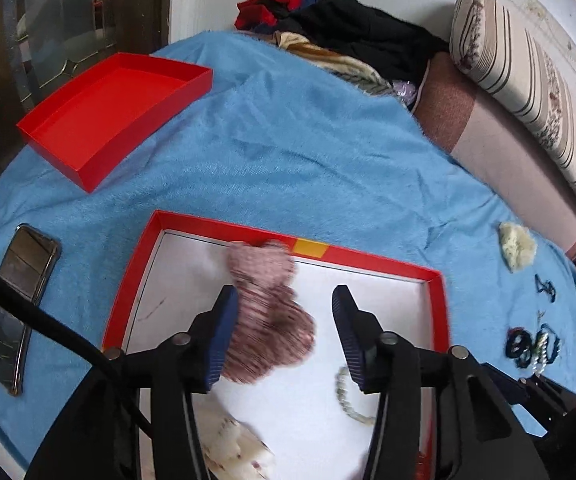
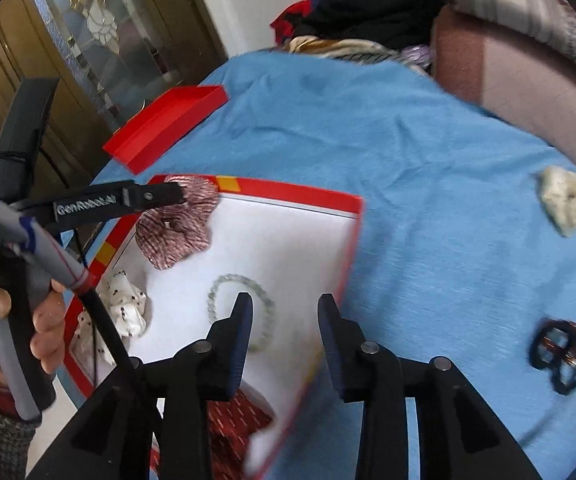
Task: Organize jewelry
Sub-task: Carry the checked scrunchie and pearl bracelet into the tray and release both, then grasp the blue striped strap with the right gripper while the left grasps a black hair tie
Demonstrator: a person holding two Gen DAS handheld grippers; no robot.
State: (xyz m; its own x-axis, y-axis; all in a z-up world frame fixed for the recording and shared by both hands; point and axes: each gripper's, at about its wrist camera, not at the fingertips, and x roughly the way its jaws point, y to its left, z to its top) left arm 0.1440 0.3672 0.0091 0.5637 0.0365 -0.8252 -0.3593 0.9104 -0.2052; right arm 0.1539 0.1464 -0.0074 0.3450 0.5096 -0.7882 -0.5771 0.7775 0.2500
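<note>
Left tongs [image 1: 284, 312] spread open over the red box [image 1: 440, 304], pink scrunchie [image 1: 268, 312] lying loose against one finger, near the box's far wall. Right tongs [image 2: 286, 312] open, empty, above the bead bracelet [image 2: 224, 282]. Scrunchie looks soft, light; best pinched across its bunched fabric. Bed with blue blanket [image 1: 288, 152]; clothes pile [image 1: 348, 28] far.

Motion-blurred pink scrunchie [image 1: 268, 312]; bead bracelet [image 1: 350, 396] partly behind gripper finger.
</note>
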